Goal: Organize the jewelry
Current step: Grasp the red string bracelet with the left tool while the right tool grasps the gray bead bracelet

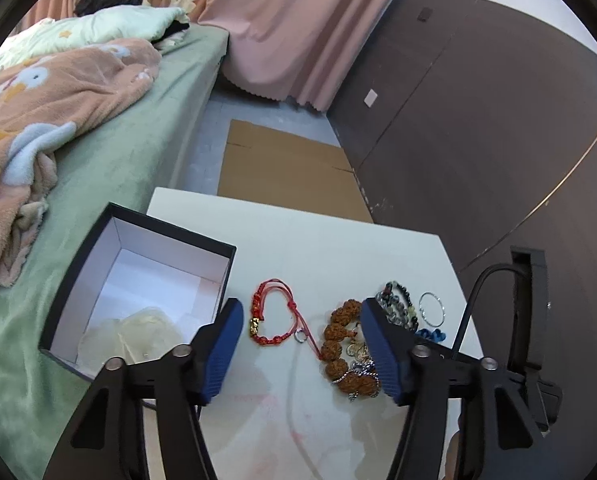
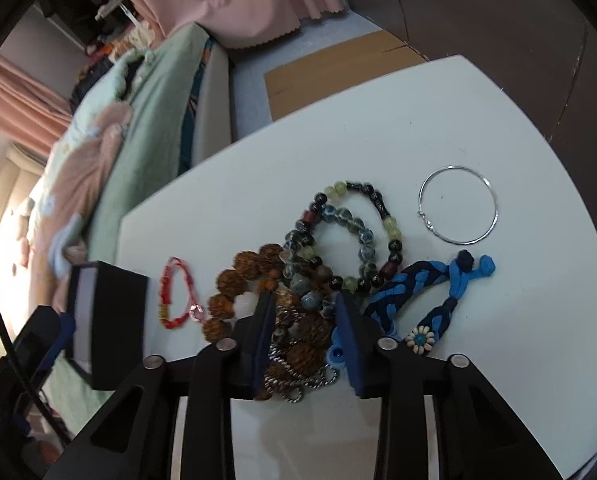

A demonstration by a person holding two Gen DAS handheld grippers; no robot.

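Jewelry lies on a white table (image 1: pixel 318 248): a red cord bracelet (image 1: pixel 272 314), a brown seed-bead bracelet (image 1: pixel 338 348), dark glass bead bracelets (image 2: pixel 338 236), a silver bangle (image 2: pixel 458 205), a blue braided band (image 2: pixel 426 288) and a metal chain (image 2: pixel 298 380). A black box (image 1: pixel 138 292) with a white inside stands open at the table's left edge. My left gripper (image 1: pixel 302 324) is open above the red bracelet and brown beads. My right gripper (image 2: pixel 304 312) is open, low over the pile, its fingers either side of the chain and brown beads.
A bed (image 1: pixel 110 148) with a green sheet and a peach blanket (image 1: pixel 46 100) runs along the left of the table. Flat cardboard (image 1: pixel 286 168) lies on the floor beyond the table. A dark wall (image 1: pixel 478 120) stands to the right, pink curtains (image 1: pixel 298 28) behind.
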